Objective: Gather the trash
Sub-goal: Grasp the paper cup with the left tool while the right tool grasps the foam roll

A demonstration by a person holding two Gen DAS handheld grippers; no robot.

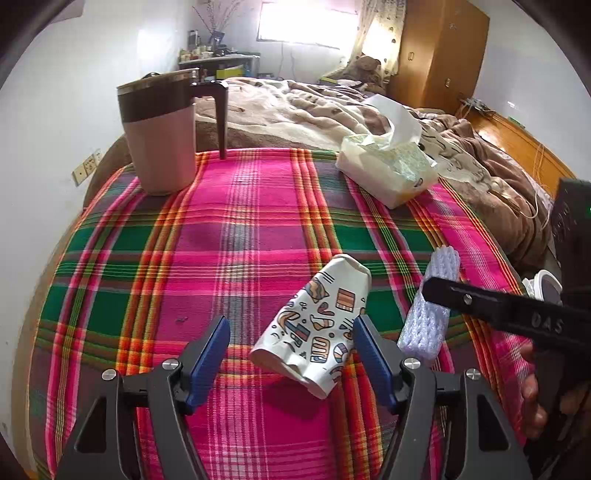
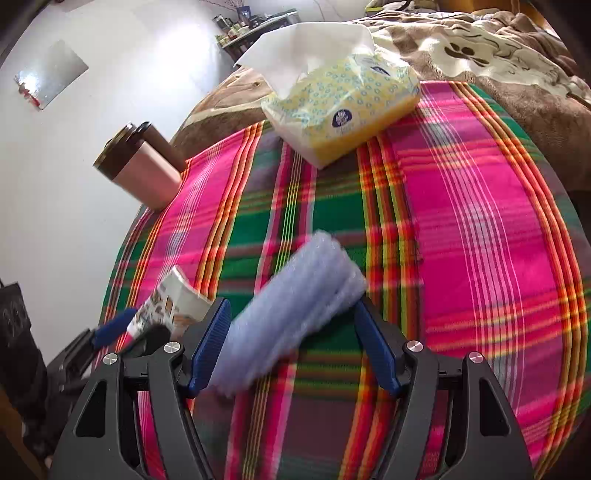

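Because the squashed paper cup (image 1: 317, 328) beside the foam wrap (image 2: 288, 314) lies only partly between the wide-apart left tongs (image 1: 291, 350), it may slip out; the right tongs (image 2: 291, 343), also apart, straddle the wrap.

Light source: window (image 1: 300, 22), blown out white.
Scene: bright daylight.
Blur: foam sleeve (image 2: 291, 314) motion-smeared in right wrist view.
Edges: heavy fisheye curvature, dark vignette corners.
Shadow: soft under crushed cup (image 1: 314, 332).
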